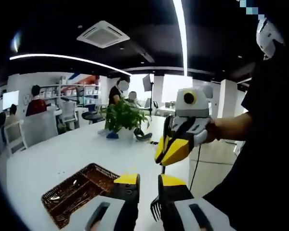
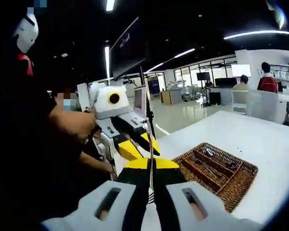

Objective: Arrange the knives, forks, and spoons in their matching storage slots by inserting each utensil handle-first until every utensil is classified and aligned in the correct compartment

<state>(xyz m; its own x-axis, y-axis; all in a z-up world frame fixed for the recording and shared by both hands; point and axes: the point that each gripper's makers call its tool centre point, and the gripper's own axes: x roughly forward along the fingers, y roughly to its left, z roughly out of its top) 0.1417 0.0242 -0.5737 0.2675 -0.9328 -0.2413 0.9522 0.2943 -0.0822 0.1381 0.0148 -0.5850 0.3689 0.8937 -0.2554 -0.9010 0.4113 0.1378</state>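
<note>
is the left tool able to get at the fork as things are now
Probably yes. The fork hangs tines-down from the right tool, right by the left tool, whose jaws stand apart. Nothing lies between them.

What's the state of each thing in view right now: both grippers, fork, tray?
left gripper: raised above the table, fingers near the fork's tines; contact unclear
right gripper: shut on the fork's handle, raised above the table
fork: in the air between both grippers, tines toward the left gripper
wicker tray: flat on the white table, compartments holding some utensils
potted plant: upright on the table
</note>
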